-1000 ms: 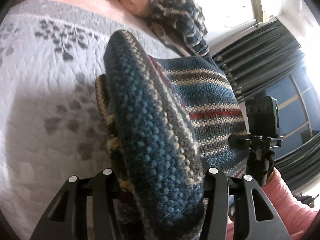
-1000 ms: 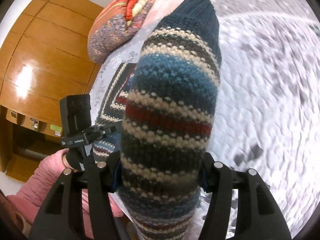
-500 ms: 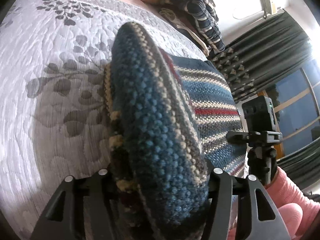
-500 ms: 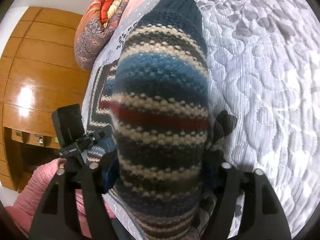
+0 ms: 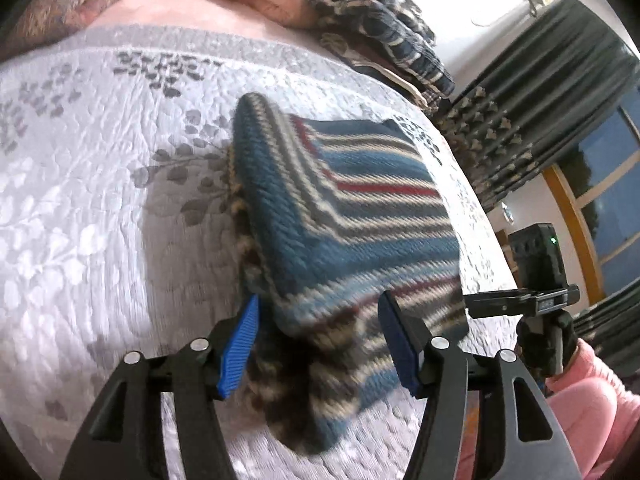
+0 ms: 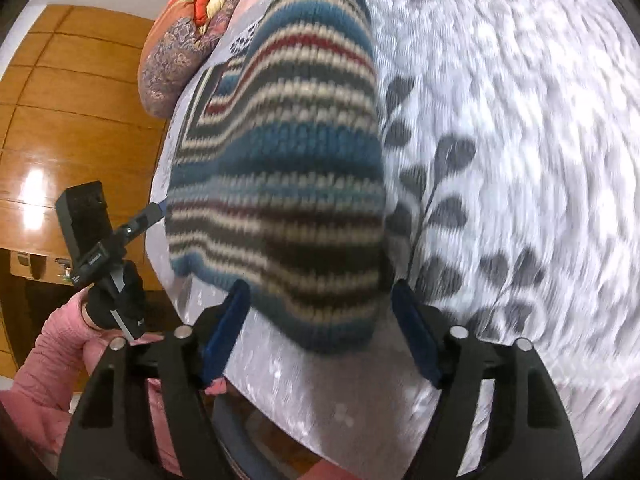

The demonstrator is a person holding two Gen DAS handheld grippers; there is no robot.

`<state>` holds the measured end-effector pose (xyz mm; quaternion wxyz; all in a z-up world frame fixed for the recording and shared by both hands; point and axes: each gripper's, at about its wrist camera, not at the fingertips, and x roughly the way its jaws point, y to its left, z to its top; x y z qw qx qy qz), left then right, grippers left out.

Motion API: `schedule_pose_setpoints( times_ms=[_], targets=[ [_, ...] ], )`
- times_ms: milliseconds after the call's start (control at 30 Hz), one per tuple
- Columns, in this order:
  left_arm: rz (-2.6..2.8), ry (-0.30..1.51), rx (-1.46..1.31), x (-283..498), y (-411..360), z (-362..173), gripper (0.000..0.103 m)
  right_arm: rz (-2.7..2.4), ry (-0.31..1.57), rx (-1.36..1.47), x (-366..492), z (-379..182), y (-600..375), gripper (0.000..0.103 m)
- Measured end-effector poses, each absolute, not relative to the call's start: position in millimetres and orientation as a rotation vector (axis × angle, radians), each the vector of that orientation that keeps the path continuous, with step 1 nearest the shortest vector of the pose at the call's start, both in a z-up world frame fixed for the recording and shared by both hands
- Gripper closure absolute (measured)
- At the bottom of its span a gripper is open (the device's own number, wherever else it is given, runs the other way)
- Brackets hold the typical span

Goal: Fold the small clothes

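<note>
On the grey leaf-print quilted bed lies our blue striped knitted sweater, folded over. Left gripper and right gripper both gape apart, clear of the knit. Fold released, we'd say; next, re-grip an edge squarely.

Motion-blurred: near end of striped knit; bedspread pattern smeared toward right edge; pink sleeve cropped.
</note>
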<state>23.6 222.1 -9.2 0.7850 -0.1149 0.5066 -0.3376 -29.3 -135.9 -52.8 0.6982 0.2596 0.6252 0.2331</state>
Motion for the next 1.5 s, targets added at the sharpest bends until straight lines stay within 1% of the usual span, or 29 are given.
schedule_pose_setpoints(
  times_ms=[33,67,100,167,200,233,267,367,533,633,700,733,767,800,833,867,900,933,967,1033,1167,1233,1300,1500],
  targets=[
    [-0.722,1.09,-0.224,15.7,222.5,-9.1,0.042,0.524,1.402,0.588,-32.5,-55.5,-133.6,0.039],
    [-0.713,1.094,-0.202,12.0,219.6,-10.9,0.042,0.526,1.412,0.597,-34.4,-57.3,-131.0,0.043],
    [-0.705,1.111,-0.181,8.5,216.3,-16.0,0.042,0.514,1.42,0.598,-36.2,-60.4,-129.6,0.043],
    [-0.694,1.141,-0.17,5.7,214.3,-26.5,0.043,0.504,1.427,0.6,-38.3,-62.6,-130.3,0.058],
    [-0.686,1.145,-0.159,5.1,213.4,-31.4,0.043,0.497,1.426,0.612,-38.3,-63.4,-130.8,0.061],
    [-0.683,1.14,-0.141,3.2,212.9,-35.4,0.043,0.495,1.421,0.644,-39.2,-64.8,-135.5,0.068],
    [-0.686,1.136,-0.12,1.0,212.1,-38.3,0.044,0.496,1.419,0.662,-40.5,-65.5,-139.5,0.073],
    [-0.696,1.13,-0.075,-1.8,209.3,-44.1,0.045,0.481,1.428,0.661,-42.1,-71.0,-141.8,0.074],
    [-0.696,1.145,-0.089,0.5,212.9,-50.7,0.046,0.449,1.448,0.624,-43.0,-76.5,-137.6,0.073],
    [-0.691,1.148,-0.093,0.7,215.4,-51.2,0.046,0.434,1.458,0.603,-38.6,-74.3,-125.7,0.07],
    [-0.679,1.157,-0.105,1.0,216.4,-47.3,0.048,0.419,1.454,0.547,-39.3,-63.3,-120.5,0.064],
    [-0.666,1.164,-0.122,1.1,217.8,-43.5,0.048,0.407,1.451,0.508,-40.2,-56.1,-118.4,0.058],
    [-0.646,1.172,-0.135,1.2,219.3,-39.1,0.048,0.395,1.449,0.465,-42.0,-48.6,-117.3,0.048],
    [-0.631,1.177,-0.139,1.6,220.5,-36.5,0.047,0.381,1.441,0.411,-42.3,-40.0,-114.5,0.043],
    [-0.599,1.182,-0.146,0.7,222.0,-31.0,0.045,0.368,1.427,0.359,-42.3,-29.6,-111.8,0.034],
    [-0.566,1.181,-0.147,-0.6,223.3,-26.1,0.041,0.353,1.414,0.311,-42.3,-18.5,-109.6,0.028],
    [-0.533,1.179,-0.146,-2.5,224.8,-20.5,0.038,0.332,1.399,0.261,-41.9,-5.0,-107.3,0.027],
    [-0.508,1.171,-0.152,-5.3,226.7,-13.8,0.038,0.316,1.391,0.227,-41.3,4.4,-105.3,0.026],
    [-0.483,1.165,-0.148,-8.5,227.6,-6.3,0.037,0.298,1.381,0.195,-40.9,14.1,-103.4,0.019],
    [-0.45,1.149,-0.13,-14.3,227.9,7.0,0.035,0.257,1.352,0.133,-41.3,36.3,-99.7,0.013],
    [-0.369,1.112,-0.107,-30.0,228.5,36.9,0.022,0.187,1.33,0.058,-45.7,58.6,-88.1,0.012],
    [-0.345,1.1,-0.104,-36.7,229.8,48.3,0.02,0.144,1.313,0.041,-50.0,66.8,-83.3,0.012],
    [-0.31,1.083,-0.086,-45.9,230.3,59.7,0.014,0.105,1.297,0.018,-55.5,72.2,-78.2,0.012],
    [-0.248,1.077,-0.05,-68.1,233.2,69.0,0.011,0.029,1.25,0.06,-81.5,89.3,-68.8,0.011]
  ],
)
